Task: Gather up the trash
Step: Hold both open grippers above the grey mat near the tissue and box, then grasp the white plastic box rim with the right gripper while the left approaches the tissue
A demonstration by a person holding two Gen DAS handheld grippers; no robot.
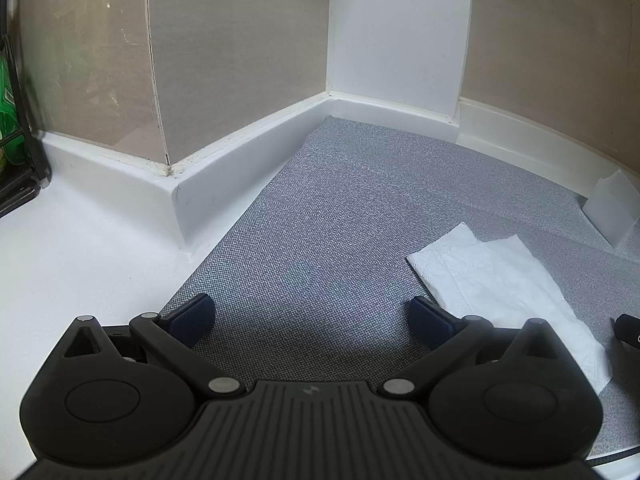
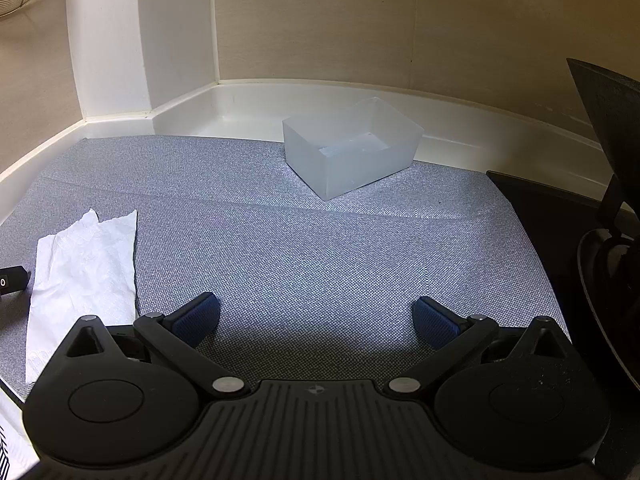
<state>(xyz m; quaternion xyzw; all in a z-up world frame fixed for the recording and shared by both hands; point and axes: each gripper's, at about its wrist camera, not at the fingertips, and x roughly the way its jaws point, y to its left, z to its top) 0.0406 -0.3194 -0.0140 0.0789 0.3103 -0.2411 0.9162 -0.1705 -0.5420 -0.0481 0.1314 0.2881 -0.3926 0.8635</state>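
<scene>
A crumpled white paper napkin (image 1: 504, 280) lies flat on the grey woven mat (image 1: 340, 220), just right of my left gripper (image 1: 312, 318), which is open and empty low over the mat. The napkin also shows in the right wrist view (image 2: 84, 276), left of my right gripper (image 2: 316, 318), which is open and empty. A translucent plastic box (image 2: 352, 152) stands empty at the far edge of the mat (image 2: 320, 240), ahead of the right gripper. Its corner shows at the right in the left wrist view (image 1: 612, 208).
White baseboard (image 1: 240, 152) and beige walls close the corner behind the mat. A black wire rack with green items (image 1: 12, 120) stands at far left. A dark stand and base (image 2: 600, 220) border the mat's right side. A small black object (image 2: 12, 284) lies left of the napkin.
</scene>
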